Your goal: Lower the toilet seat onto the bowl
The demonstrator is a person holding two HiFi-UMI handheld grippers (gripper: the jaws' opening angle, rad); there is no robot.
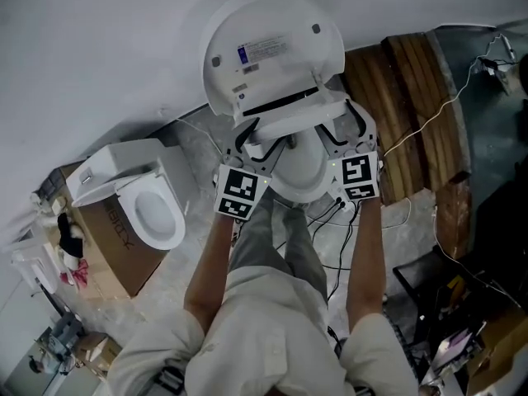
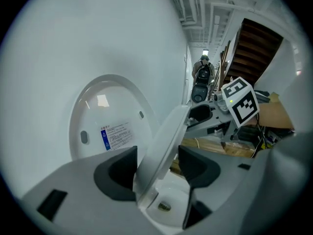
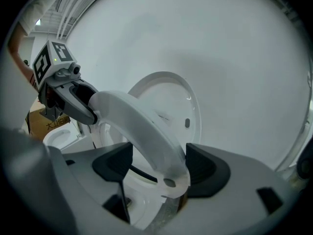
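While half-raised over bowl (image 2: pixel 171 194), seat (image 2: pixel 164 141) pinched by right fingers (image 3: pixel 206 169), left fingers (image 2: pixel 117 174) spread.

A plain white wall (image 1: pixel 99 48) stood behind. The floor (image 1: pixel 194 147) was grey mottled stone. Dark wooden planks (image 1: pixel 412 97) lay at its right side, a second toilet (image 1: pixel 144 200) rested on a cardboard box (image 1: pixel 115 250) at its left, and thin cables (image 1: pixel 421 130) trailed over the planks.
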